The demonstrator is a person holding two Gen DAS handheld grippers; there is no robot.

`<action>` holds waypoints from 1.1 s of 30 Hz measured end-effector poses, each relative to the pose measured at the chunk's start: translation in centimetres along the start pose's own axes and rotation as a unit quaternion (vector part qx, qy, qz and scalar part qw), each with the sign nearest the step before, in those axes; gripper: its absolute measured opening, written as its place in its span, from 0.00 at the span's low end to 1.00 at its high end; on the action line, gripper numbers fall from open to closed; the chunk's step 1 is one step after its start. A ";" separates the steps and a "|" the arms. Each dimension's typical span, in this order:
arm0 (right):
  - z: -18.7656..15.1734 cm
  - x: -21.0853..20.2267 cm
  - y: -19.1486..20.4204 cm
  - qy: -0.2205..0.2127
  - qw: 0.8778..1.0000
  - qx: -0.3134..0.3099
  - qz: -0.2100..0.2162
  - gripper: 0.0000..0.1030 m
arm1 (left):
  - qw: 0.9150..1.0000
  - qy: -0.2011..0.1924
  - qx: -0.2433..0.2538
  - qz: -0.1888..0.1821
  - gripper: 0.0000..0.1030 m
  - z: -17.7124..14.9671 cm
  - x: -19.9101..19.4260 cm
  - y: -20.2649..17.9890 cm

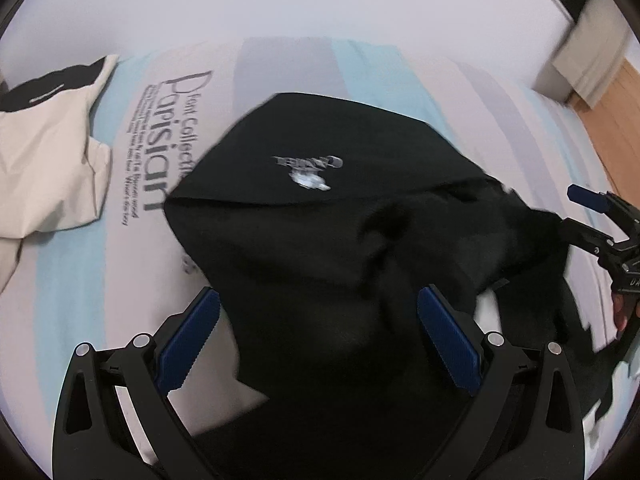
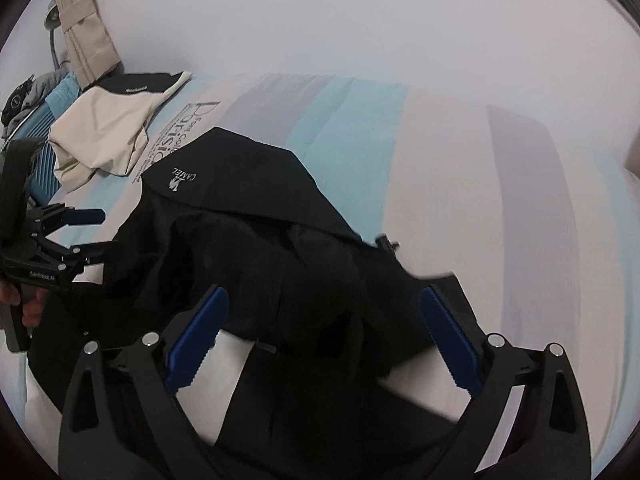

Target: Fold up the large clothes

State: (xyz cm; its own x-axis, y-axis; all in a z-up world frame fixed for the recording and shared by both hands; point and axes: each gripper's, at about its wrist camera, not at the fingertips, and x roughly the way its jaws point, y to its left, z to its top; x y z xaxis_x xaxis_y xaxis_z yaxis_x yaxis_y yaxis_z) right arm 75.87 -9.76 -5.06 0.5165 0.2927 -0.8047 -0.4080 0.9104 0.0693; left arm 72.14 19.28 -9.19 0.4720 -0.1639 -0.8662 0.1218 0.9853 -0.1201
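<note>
Black jacket [image 1: 320, 248] is bunched in a heap in the middle of the bed, on the striped sheet [image 1: 80, 264], white logo print [image 1: 308, 170] facing up on the flatter panel at the far side. From the left wrist cam: left gripper [image 1: 320, 336] has its jaws spread wide, blue pads [image 1: 448, 340] on either side of the near edge of the black fabric, nothing pinched; cloth lies under and between the fingers. Right wrist cam shows the same for the right gripper [image 2: 324, 340]: jaws spread, blue pads [image 2: 198, 340] straddling a dark fold, white sheet visible just beneath, no grip on it. Each gripper shows in the other's view at the frame edge, also splayed, with a bit of the person's hand [image 2: 32, 304] on the left gripper's handle. Cream-and-black garment [image 2: 104, 136] lies crumpled at the far left of the bed, well apart from the jacket, partly over the printed lettering [image 1: 160, 140] on the sheet. Beige curtain [image 2: 86, 20] hangs behind it. Left view is motion-blurred at the jacket edges.
</note>
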 end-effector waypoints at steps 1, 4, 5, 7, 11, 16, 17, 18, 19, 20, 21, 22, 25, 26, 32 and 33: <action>0.4 0.5 0.0 0.004 1.000 -0.008 0.002 0.88 | 1.000 0.003 -0.003 -0.001 0.94 0.4 0.5 0.5; 1.6 2.1 0.5 0.014 0.999 -0.047 0.003 0.87 | 1.000 0.007 -0.011 0.004 0.94 1.0 1.5 1.8; 1.9 2.7 0.7 0.020 0.998 -0.059 0.005 0.87 | 1.000 0.010 -0.013 0.009 0.94 1.2 2.0 2.1; 2.2 3.7 0.8 0.026 0.997 -0.076 -0.002 0.87 | 1.000 0.012 -0.010 0.015 0.94 1.4 2.5 2.7; 2.5 6.0 -0.1 0.043 0.996 -0.079 -0.007 0.87 | 1.000 0.017 0.006 0.021 0.94 1.9 3.4 3.4; 3.3 8.9 -1.0 0.066 0.996 -0.064 0.000 0.80 | 0.999 0.015 -0.002 0.028 0.94 2.4 4.9 4.3; 3.6 9.5 -0.8 0.070 0.995 -0.064 0.001 0.78 | 0.999 0.011 0.000 0.034 0.94 2.5 5.2 4.3; 3.7 9.9 -0.9 0.073 0.995 -0.063 0.001 0.77 | 0.999 0.011 0.001 0.035 0.93 2.6 5.6 4.3; 3.9 10.4 -1.0 0.082 0.995 -0.057 0.005 0.75 | 0.999 0.010 0.001 0.036 0.93 2.7 5.8 4.3; 3.9 10.9 -1.2 0.091 0.995 -0.049 0.013 0.73 | 0.999 0.011 0.000 0.035 0.93 2.8 6.1 4.4; 4.0 11.3 -1.3 0.095 0.994 -0.044 0.012 0.69 | 0.999 0.011 -0.004 0.031 0.91 2.9 6.3 4.4; 4.0 11.5 -1.4 0.097 0.994 -0.042 0.010 0.66 | 0.999 0.012 -0.006 0.030 0.88 2.9 6.5 4.3; 3.9 12.1 -1.7 0.105 0.994 -0.032 0.014 0.48 | 1.000 0.018 -0.007 0.023 0.80 2.9 7.2 4.0; 3.9 12.3 -1.8 0.109 0.993 -0.030 0.017 0.44 | 1.000 0.020 -0.008 0.020 0.78 2.8 7.4 3.9; 3.8 12.9 -2.3 0.125 0.992 -0.002 0.027 0.16 | 0.998 0.031 -0.047 0.005 0.57 2.6 8.2 4.5; 3.8 12.8 -2.3 0.123 0.992 0.001 0.024 0.13 | 0.998 0.034 -0.050 0.004 0.45 2.6 8.3 4.6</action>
State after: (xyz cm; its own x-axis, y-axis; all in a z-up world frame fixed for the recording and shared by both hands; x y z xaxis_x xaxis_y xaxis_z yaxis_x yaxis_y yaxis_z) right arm 86.29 -7.01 -13.25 0.2970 0.2561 -0.9199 -0.4267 0.8974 0.1120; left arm 78.91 22.34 -15.69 0.4119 -0.1562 -0.8977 0.0291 0.9870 -0.1583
